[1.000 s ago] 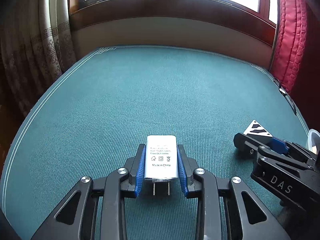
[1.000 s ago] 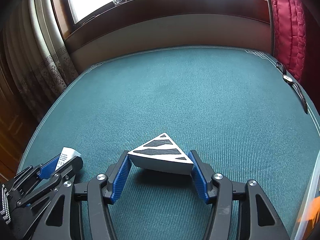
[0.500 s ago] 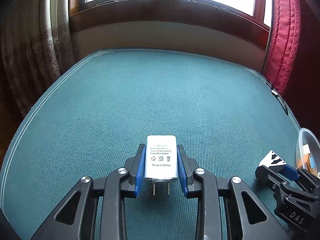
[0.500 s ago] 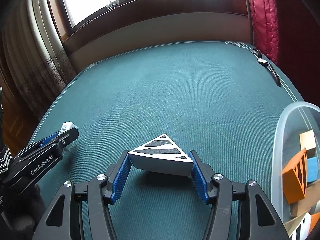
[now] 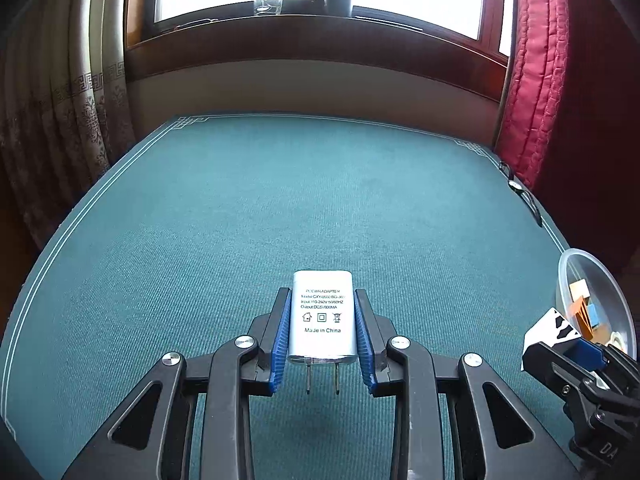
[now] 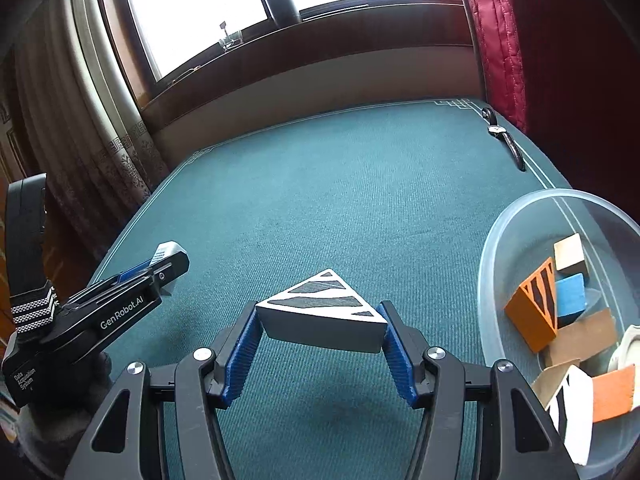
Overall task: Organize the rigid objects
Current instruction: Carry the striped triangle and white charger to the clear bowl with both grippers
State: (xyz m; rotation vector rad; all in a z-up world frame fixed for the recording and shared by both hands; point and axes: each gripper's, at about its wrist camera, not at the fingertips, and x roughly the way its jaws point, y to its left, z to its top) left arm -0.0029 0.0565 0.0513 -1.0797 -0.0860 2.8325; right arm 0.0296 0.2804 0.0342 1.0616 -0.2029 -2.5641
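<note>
My left gripper (image 5: pixel 322 320) is shut on a white power adapter (image 5: pixel 322 312), held above the green table with its two prongs pointing back at the camera. A white triangular block with black stripes (image 6: pixel 324 308) sits clamped between the blue pads of my right gripper (image 6: pixel 320 332), also lifted off the cloth. In the right wrist view the left gripper (image 6: pixel 160 262) shows at the far left with the adapter's end (image 6: pixel 166 249) poking out. In the left wrist view the right gripper (image 5: pixel 568 346) and its striped block (image 5: pixel 550 326) show low on the right.
A clear plastic bowl (image 6: pixel 520 216) at the table's right edge holds several blocks in orange, blue and wood tones; it also shows as the bowl (image 5: pixel 612 280) in the left wrist view. A wristwatch (image 6: pixel 506 138) lies at the far right corner. Curtains flank the green table (image 5: pixel 280 200).
Both grippers have travelled to the right across the table with their loads. The bowl has come into view on the right and now fills more of the right wrist view.
</note>
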